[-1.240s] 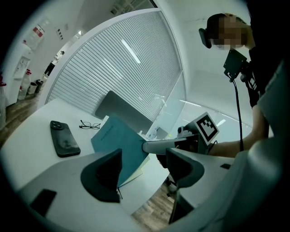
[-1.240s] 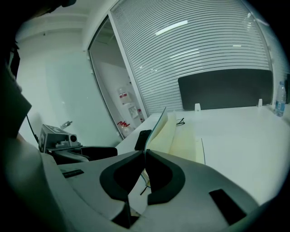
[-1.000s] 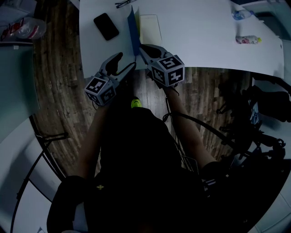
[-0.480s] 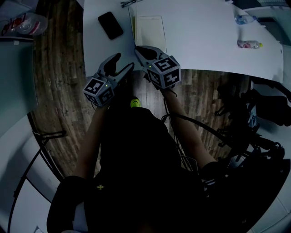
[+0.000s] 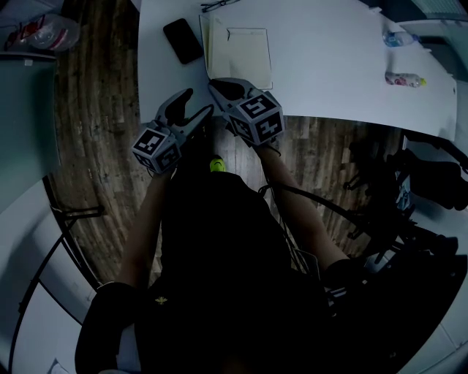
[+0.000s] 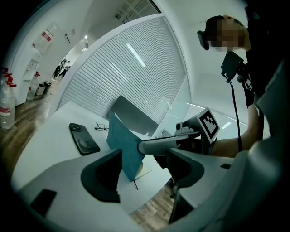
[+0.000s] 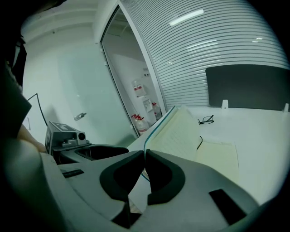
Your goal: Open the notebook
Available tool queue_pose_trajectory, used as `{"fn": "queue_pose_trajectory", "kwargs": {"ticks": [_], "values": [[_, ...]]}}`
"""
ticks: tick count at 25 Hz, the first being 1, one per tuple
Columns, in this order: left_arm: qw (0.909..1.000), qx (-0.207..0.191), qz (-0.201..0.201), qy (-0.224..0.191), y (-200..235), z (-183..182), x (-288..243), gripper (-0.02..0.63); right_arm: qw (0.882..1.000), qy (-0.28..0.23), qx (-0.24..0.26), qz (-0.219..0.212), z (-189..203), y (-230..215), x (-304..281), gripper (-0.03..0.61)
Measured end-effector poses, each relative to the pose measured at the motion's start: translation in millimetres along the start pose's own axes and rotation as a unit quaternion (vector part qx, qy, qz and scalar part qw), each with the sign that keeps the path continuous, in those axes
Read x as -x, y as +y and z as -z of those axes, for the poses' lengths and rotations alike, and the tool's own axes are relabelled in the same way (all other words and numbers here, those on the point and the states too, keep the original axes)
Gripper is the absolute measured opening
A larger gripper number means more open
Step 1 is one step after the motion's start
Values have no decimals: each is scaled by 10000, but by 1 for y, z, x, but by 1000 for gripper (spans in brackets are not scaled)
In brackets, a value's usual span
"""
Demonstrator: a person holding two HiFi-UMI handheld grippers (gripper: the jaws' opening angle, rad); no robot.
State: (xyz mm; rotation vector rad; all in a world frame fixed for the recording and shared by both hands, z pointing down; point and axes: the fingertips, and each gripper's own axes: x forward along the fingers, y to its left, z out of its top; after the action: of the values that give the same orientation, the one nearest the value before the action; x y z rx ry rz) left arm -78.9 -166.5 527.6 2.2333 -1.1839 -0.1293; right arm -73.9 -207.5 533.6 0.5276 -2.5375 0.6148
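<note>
The notebook (image 5: pixel 247 48) lies on the white table (image 5: pixel 329 66) near its front edge. Its blue cover (image 6: pixel 123 147) is lifted and leans left, showing the cream inside (image 7: pixel 179 131). A cream page (image 7: pixel 219 156) lies flat beneath it. My right gripper (image 5: pixel 217 86) is shut on the cover's lower edge, and in the right gripper view (image 7: pixel 145 156) the jaws pinch that thin edge. My left gripper (image 5: pixel 191 108) hovers just left of it over the table edge, open and with nothing between its fingers (image 6: pixel 102 174).
A black phone (image 5: pixel 183 40) lies left of the notebook, and a pair of glasses (image 5: pixel 219 6) lies behind it. Two small bottles (image 5: pixel 404 79) rest at the table's far right. A dark panel (image 7: pixel 247 86) stands at the back. Wooden floor (image 5: pixel 95 109) lies to the left.
The cover stood edge-on and upright. It has swung left, its cream inside now showing. My right gripper moved left with it, and the left gripper drifted slightly.
</note>
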Motion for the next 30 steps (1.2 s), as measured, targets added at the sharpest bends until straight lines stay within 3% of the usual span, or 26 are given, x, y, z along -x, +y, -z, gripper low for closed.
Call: {"fn": "queue_pose_trajectory", "kwargs": {"ticks": [30], "values": [[9990, 373, -44, -223, 45, -3, 36, 305, 9942, 948, 222, -458, 38, 28, -74, 26]]}}
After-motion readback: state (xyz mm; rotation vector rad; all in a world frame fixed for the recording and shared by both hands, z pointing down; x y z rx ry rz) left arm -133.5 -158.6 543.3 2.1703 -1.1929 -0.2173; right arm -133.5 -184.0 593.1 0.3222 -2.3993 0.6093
